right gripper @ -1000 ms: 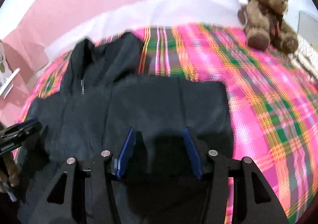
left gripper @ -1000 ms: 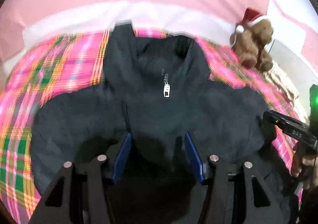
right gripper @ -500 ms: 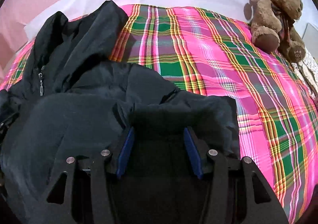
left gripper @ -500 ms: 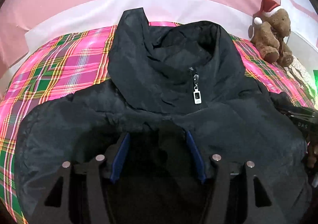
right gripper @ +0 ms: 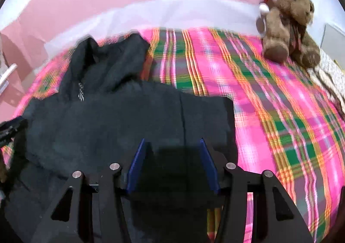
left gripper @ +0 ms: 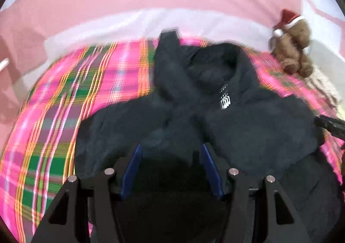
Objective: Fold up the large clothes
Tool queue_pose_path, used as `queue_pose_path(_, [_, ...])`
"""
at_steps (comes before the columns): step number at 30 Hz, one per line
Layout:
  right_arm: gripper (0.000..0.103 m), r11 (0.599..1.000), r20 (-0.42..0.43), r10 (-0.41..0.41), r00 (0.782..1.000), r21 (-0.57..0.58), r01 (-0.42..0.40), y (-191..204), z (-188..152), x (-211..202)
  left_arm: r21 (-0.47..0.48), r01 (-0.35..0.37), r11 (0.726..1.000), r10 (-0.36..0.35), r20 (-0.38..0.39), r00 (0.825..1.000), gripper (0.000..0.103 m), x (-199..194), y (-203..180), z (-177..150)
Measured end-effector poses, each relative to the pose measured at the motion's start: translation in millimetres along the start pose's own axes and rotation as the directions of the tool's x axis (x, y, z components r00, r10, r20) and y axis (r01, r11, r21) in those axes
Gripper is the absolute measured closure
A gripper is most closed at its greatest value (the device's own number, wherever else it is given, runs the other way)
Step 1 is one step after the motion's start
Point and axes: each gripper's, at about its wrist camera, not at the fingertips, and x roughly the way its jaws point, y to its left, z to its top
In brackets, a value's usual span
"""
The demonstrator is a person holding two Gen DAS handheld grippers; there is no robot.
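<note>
Both grippers, left gripper and right gripper, seem clenched on bunched folds of the black jacket, which lies on the plaid blanket left of the teddy bear. We risk slippery cloth sliding free, skewing our fold. No writing is legible.

Bright, even indoor light; both fisheye views are motion-blurred, curved and dark-vignetted at the edges.
</note>
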Motion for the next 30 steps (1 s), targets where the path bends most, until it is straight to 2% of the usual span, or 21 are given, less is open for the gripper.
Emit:
queue_pose_path(2, [0.051,1.0,-0.045,0.008,0.999,0.017,-0.007,-2.4,-6.1,17.7,-0.01,-0.002,1.0,0.001,-0.026,1.0,0.044,12.4,3.4,-4.5])
queue_pose_path(5, [0.051,1.0,-0.039,-0.006,0.999,0.015,0.007,-2.3,-9.8,24.7,0.008,-0.016,1.0,0.017,-0.021,1.0,0.044,15.9,-2.0,-6.5])
queue_pose_path(10, [0.051,1.0,-0.032,-0.021,0.999,0.017,0.021,-0.7,-7.9,15.9,-0.01,0.006,1.0,-0.006,-0.016,1.0,0.044,6.3,1.7,-4.7])
queue_pose_path(13, [0.051,0.999,0.035,0.02,0.999,0.036,-0.022,2.8,-5.7,-12.2,-0.039,0.027,0.999,-0.025,0.053,0.998,0.044,-24.3,13.3,-2.3])
queue_pose_path(16, [0.051,0.998,0.07,0.069,0.995,-0.008,-0.069,25.9,-4.7,-29.3,-0.051,-0.008,0.999,0.013,0.095,0.995,0.043,-40.4,28.1,-3.3])
queue_pose_path(18, [0.051,0.994,0.059,0.104,0.993,-0.047,-0.101,45.0,-5.1,-26.6,-0.066,-0.04,0.997,0.045,0.073,0.996,0.044,-35.5,39.2,-7.2])
queue_pose_path(20, [0.051,0.992,0.032,0.104,0.994,-0.079,-0.102,58.4,-7.4,-15.5,-0.091,-0.038,0.995,0.039,0.012,0.999,0.044,-21.0,47.2,-15.2])
queue_pose_path(22, [0.051,0.992,-0.044,0.088,0.995,-0.086,-0.091,67.9,-12.5,10.3,-0.101,-0.027,0.995,0.024,-0.03,0.999,0.044,-7.2,51.3,-22.8])
queue_pose_path(25, [0.051,0.993,-0.054,0.074,0.996,-0.083,-0.079,69.3,-18.1,25.3,-0.102,-0.024,0.995,0.02,-0.036,0.999,0.043,-1.4,51.4,-29.2])
queue_pose_path(30, [0.051,0.995,-0.05,0.079,0.996,-0.053,-0.082,64.9,-14.9,15.9,-0.1,-0.023,0.995,0.02,-0.032,0.999,0.043,-7.8,49.1,-28.7])
